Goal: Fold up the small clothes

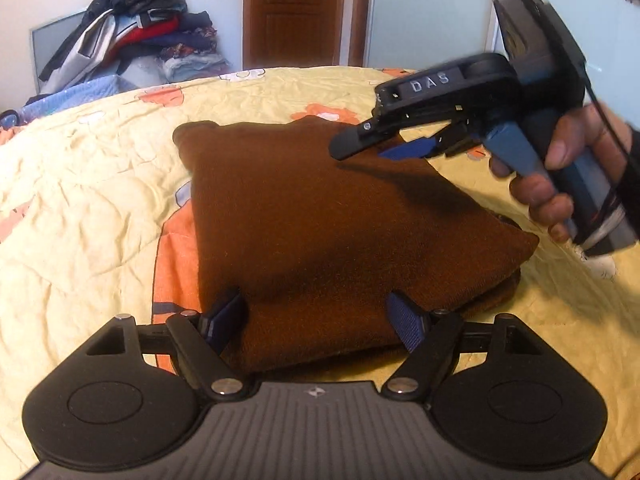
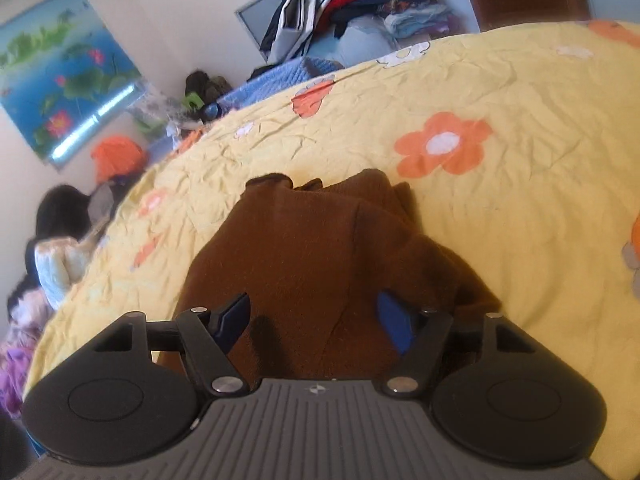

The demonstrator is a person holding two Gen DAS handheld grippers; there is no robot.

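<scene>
One brown garment [image 1: 320, 216], folded, flat on the yellow floral bedspread [image 1: 80, 184].
Both grippers spread wide, gripping nothing: left gripper [image 1: 320, 316] over its near edge, right gripper [image 1: 372, 148] above the far corner. Clothes pile [image 1: 136, 24] behind.

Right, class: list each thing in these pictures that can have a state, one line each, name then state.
Brown garment: folded, lying flat on the bedspread.
Left gripper: open, nothing held, just above the garment's near edge.
Right gripper: open, nothing held, over the garment.
Bedspread: spread out, wrinkled.
Door: closed.
Clothes pile: heaped, unfolded.
</scene>
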